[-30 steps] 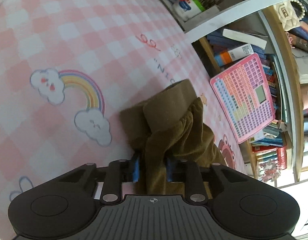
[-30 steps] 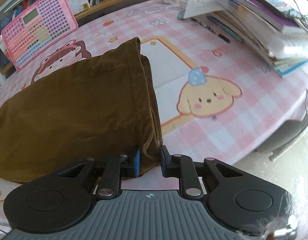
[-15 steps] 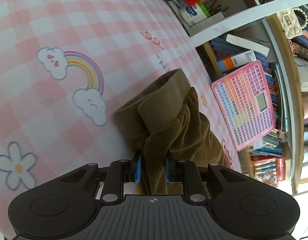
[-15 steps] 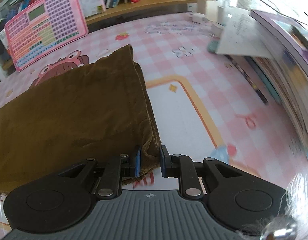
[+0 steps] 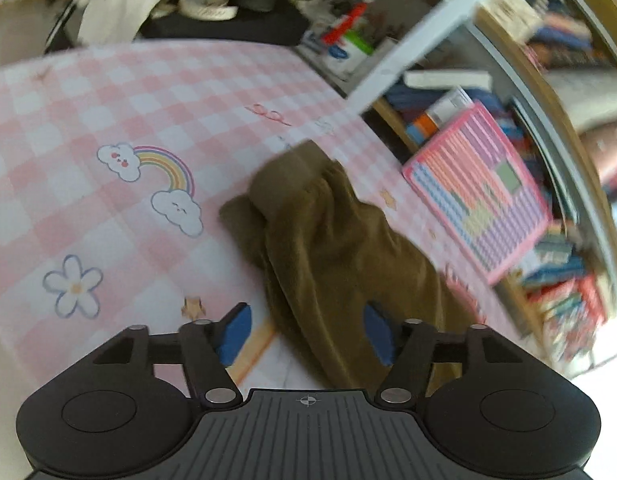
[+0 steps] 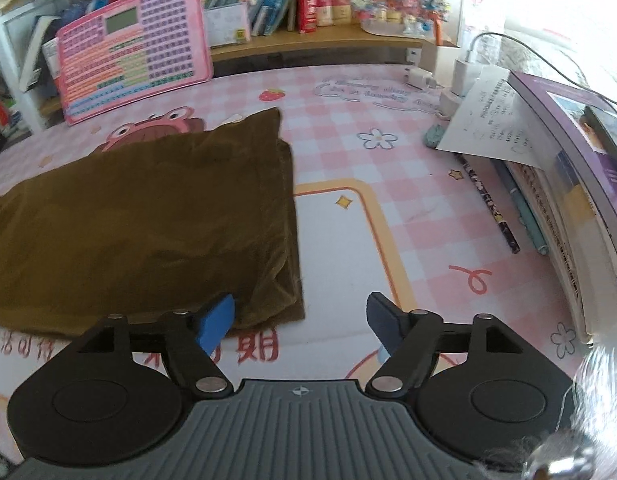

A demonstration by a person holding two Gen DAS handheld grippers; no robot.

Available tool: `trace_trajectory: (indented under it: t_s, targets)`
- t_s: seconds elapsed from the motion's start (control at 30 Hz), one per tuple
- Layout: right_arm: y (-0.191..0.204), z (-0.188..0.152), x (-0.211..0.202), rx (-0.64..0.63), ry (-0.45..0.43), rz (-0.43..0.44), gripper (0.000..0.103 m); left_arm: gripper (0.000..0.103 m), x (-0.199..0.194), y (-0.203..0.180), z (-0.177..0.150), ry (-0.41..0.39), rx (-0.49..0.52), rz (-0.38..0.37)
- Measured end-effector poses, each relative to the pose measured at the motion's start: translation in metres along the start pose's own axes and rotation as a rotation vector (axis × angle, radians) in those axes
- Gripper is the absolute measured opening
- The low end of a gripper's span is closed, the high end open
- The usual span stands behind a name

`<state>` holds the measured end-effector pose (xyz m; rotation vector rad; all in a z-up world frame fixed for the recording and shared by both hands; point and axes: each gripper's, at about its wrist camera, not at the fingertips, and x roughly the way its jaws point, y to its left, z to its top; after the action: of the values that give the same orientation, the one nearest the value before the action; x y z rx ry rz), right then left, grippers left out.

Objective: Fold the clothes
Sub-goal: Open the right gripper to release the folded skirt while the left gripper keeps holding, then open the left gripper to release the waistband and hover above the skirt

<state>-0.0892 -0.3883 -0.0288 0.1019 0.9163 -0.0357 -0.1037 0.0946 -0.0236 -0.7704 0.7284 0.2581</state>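
In the left wrist view, a pink checked tablecloth point(image 5: 108, 112) fills the left half of the frame, printed with a rainbow and clouds point(image 5: 156, 176) at centre left and a flower point(image 5: 73, 286) below it. The left gripper point(image 5: 307, 330) sits at the bottom centre with its blue pads spread wide, holding nothing. A brown garment point(image 5: 328, 240) lies bunched on the cloth, running from the middle of the frame down between the pads; whether it touches the right pad is unclear. At the right, a pink toy keyboard point(image 5: 478, 196) leans against a blurred bookshelf point(image 5: 556, 272).

In the right wrist view, the same brown garment point(image 6: 148, 224) lies folded flat across the left half of the frame, its near corner just beside the left blue pad. The pink toy keyboard point(image 6: 132, 48) stands at the upper left. The right gripper point(image 6: 300, 320) at the bottom centre is also spread apart and empty. A pencil point(image 6: 488, 208) and a stack of books point(image 6: 580, 184) lie at the right edge.
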Motion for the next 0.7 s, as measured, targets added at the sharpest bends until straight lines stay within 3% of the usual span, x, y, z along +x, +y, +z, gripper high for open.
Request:
trace_trajectory:
  t_s: [0.3,0.7]
  targets:
    - [0.031,-0.006,-0.006,-0.174,-0.045,0.108,0.084,0.09,-0.01,-0.04,-0.043,-0.009,0.172,0.159]
    - [0.081,-0.014,0.005,-0.273,-0.021,0.215,0.085,0.09,-0.021,-0.018,-0.046,0.006,0.071,0.2]
